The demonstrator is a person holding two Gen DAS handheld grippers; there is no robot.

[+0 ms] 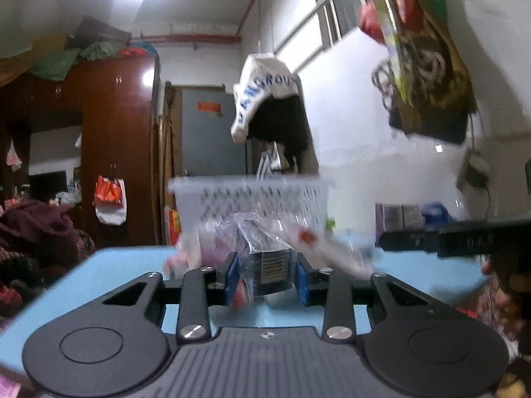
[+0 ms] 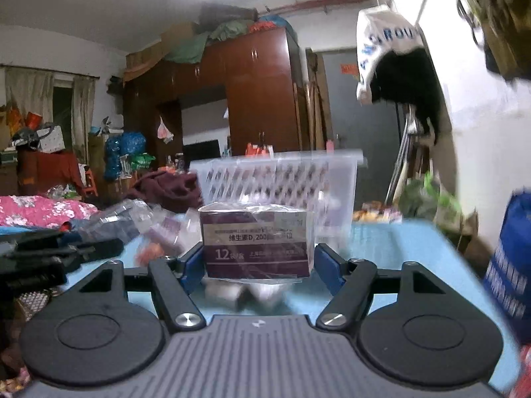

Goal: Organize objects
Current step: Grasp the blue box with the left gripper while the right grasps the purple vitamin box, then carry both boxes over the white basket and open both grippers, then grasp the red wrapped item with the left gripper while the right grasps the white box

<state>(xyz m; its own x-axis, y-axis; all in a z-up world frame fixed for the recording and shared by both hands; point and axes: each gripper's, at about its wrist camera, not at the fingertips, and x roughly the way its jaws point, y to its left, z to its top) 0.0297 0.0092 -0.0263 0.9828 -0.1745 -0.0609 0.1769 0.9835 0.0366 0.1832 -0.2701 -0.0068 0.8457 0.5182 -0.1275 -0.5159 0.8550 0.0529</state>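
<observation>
My left gripper (image 1: 267,273) is shut on a small dark blue box in a clear plastic bag (image 1: 270,258), lifted a little above the light blue table (image 1: 116,265). My right gripper (image 2: 259,260) is shut on a purple and white box with printed text, wrapped in clear plastic (image 2: 257,243), also held off the table. A white perforated plastic basket (image 1: 252,195) (image 2: 282,179) stands on the table behind both boxes. In the left wrist view the right gripper's black body shows at the right edge (image 1: 464,238).
Loose clear bags with small packets (image 2: 149,229) lie on the table left of the purple box. A blue bag (image 2: 511,265) stands at the right. A white and black bag (image 1: 268,99) and a printed bag (image 1: 421,66) hang from above. Behind: wardrobe (image 2: 259,93), clothes piles.
</observation>
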